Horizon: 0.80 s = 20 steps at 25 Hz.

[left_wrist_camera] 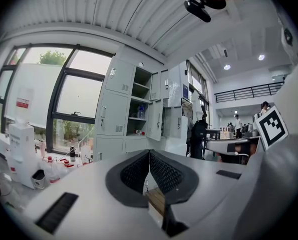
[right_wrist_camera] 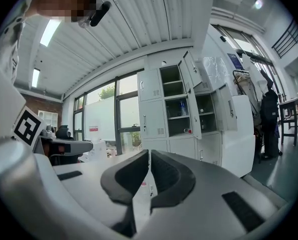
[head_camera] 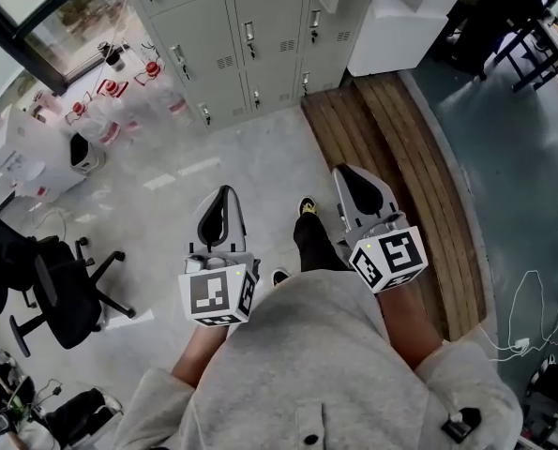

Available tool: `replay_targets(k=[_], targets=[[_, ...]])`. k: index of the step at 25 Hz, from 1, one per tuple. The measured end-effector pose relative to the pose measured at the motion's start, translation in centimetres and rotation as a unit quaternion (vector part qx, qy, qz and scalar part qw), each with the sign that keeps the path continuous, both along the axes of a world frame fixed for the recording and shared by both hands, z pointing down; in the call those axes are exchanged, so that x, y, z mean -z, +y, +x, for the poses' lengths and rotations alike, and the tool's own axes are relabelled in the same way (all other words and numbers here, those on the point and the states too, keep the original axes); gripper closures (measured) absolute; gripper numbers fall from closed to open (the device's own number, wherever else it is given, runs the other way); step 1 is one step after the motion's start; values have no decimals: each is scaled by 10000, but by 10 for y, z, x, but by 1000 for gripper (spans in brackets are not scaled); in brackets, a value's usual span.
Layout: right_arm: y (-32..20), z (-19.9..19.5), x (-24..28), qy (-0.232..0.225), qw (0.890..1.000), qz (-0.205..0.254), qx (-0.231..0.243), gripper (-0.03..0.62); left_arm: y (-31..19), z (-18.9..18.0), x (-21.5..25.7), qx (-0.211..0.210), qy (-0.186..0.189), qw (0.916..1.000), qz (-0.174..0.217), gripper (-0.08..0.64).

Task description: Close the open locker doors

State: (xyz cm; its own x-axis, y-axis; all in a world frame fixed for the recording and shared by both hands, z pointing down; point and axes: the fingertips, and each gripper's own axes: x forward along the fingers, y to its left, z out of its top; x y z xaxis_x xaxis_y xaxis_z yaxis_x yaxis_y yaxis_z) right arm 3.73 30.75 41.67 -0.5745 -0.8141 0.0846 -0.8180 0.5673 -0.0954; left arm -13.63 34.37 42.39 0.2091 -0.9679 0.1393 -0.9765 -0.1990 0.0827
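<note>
At far left, a black office chair [head_camera: 53, 289] stands on the concrete floor. The left gripper [head_camera: 224, 195] is held low, its jaws pressed together with nothing between them. The right gripper [head_camera: 351, 172] beside it is closed and empty too. The grey lockers [head_camera: 250, 36] stand far ahead, well apart from both grippers. Their open doors [right_wrist_camera: 195, 116] hang out on the right part, near the wooden platform [head_camera: 400, 176].

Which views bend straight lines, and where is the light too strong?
Left gripper view: fisheye curves the tall grey metal lockers, and the large dark-framed window is partly washed out. Right gripper view: same curving, dark round border. Head view: mild bending, even light.
</note>
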Motion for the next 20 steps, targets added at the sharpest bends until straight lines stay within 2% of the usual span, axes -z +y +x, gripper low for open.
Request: replay_targets(k=[4, 12, 20], targets=[[-33, 5, -4, -113, 9999, -35, 3, 555, -29, 3, 0, -10, -78, 10000, -1, 548], [-115, 29, -15, -50, 9998, -77, -159, 555, -110, 18, -11, -105, -102, 9997, -177, 548], [-184, 39, -9, 50, 9999, -23, -114, 555, -182, 35, -11, -140, -86, 9994, -312, 548]])
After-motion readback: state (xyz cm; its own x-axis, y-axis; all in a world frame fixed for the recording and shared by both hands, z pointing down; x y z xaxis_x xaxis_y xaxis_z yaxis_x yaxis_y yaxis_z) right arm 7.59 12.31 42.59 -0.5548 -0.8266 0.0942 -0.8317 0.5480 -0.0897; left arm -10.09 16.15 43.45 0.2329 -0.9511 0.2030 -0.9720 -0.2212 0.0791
